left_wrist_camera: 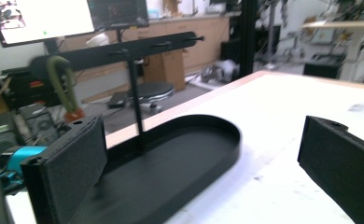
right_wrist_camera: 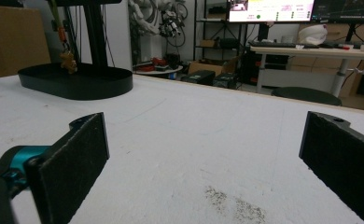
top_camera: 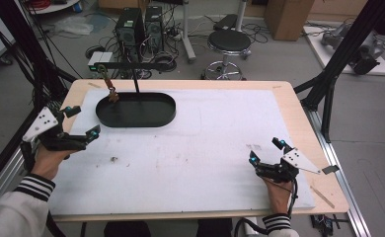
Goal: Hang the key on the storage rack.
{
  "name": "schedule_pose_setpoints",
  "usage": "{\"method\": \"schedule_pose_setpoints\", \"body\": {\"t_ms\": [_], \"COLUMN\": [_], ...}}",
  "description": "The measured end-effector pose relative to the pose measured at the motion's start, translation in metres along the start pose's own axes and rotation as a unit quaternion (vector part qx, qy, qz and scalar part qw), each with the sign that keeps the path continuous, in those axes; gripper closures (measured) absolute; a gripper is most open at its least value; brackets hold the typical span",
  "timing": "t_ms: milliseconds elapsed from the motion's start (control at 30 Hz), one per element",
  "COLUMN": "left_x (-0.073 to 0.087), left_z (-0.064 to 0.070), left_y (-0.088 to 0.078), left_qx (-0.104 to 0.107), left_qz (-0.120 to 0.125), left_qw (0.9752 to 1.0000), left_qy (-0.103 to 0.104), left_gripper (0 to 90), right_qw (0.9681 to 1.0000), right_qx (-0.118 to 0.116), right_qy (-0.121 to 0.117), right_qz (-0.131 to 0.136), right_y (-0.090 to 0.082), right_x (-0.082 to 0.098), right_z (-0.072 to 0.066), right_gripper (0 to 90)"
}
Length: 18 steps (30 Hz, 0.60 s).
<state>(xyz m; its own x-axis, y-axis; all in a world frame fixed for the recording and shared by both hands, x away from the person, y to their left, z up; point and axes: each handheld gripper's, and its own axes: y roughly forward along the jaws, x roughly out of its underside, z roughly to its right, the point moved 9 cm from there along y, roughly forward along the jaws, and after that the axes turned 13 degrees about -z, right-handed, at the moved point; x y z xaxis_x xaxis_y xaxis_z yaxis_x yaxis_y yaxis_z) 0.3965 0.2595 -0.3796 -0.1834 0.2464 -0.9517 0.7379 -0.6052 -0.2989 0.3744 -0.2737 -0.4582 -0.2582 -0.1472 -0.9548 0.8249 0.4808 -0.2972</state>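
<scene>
White-topped table (top_camera: 205, 148): we list one black oval tray (top_camera: 135, 110) with stand, keychain (top_camera: 110, 89) hanging from its bar; left gripper (top_camera: 80, 122) beside it, right gripper (top_camera: 266, 151) well apart, both spread, empty.

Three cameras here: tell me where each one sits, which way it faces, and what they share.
High view: above the person's side, looking forward and down on the table; both forearms, left tool and right tool show.
Left gripper view: rides the left tool, facing the black tray and its stand; open jaws show.
Right gripper view: rides the right tool, facing across the white mat; open jaws show.
Shared: all three see the tray and the keychain hung on the stand.
</scene>
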Motion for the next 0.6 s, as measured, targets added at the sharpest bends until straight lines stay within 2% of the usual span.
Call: {"method": "schedule_pose_setpoints", "body": {"t_ms": [300,333,533,600], "left_x": [0.036,0.04,0.065,0.072], "left_z": [0.028,0.029,0.038,0.04], "left_y": [-0.011,-0.013,-0.023,-0.025], "left_qx": [0.017,0.01,0.0,-0.008], "left_qz": [0.009,0.005,0.007,0.006], "left_qw": [0.9997,0.9997,0.9994,0.9995], "left_qy": [-0.018,-0.02,-0.034,-0.031], "left_gripper": [1.7,1.7,1.7,1.7], "right_qw": [1.0,1.0,1.0,1.0], "right_qx": [0.001,0.001,0.002,0.003], "right_qy": [0.002,0.002,-0.001,-0.001], "right_qz": [0.003,0.003,0.002,0.001], "right_y": [0.0,0.0,0.0,0.0], "right_x": [0.0,0.0,0.0,0.0], "right_z": [0.0,0.0,0.0,0.0], "right_gripper": [0.4,0.4,0.4,0.4]}}
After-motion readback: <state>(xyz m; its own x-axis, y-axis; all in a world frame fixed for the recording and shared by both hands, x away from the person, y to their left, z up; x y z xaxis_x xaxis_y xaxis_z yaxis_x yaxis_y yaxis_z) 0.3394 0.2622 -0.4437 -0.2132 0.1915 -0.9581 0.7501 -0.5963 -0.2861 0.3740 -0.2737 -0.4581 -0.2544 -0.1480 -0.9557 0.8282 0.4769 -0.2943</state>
